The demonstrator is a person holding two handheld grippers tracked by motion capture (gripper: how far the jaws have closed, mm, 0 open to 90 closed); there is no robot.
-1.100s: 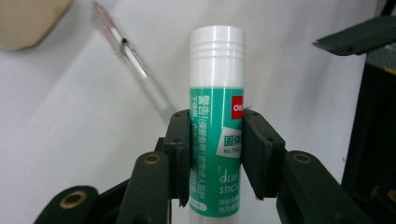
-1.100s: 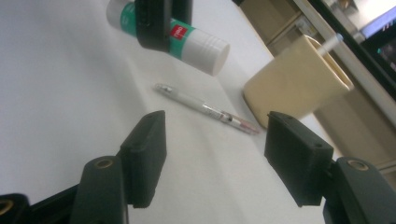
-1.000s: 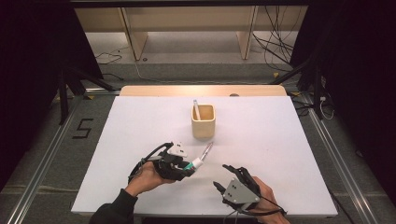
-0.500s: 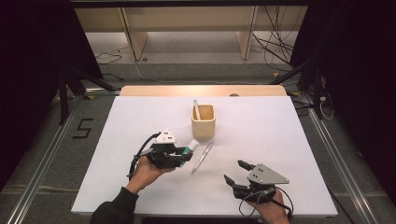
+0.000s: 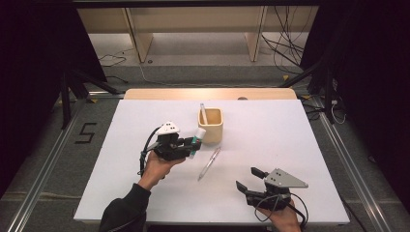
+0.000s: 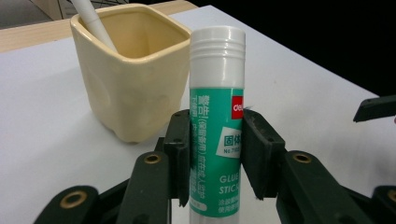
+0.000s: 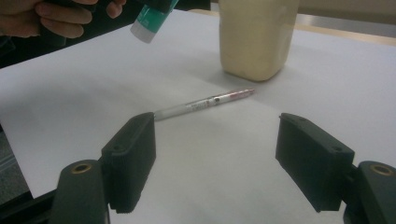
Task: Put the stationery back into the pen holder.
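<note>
white worktop point(image 5: 300, 145), dark room | my left gripper point(image 5: 189, 145) jaws clamp green-white glue stick point(image 6: 215, 121) upright | right gripper point(image 5: 249, 181) jaws wide apart

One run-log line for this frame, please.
left gripper: shut on glue stick, lifted beside cup | right gripper: open, facing pen lying on table | stick in cup
</note>
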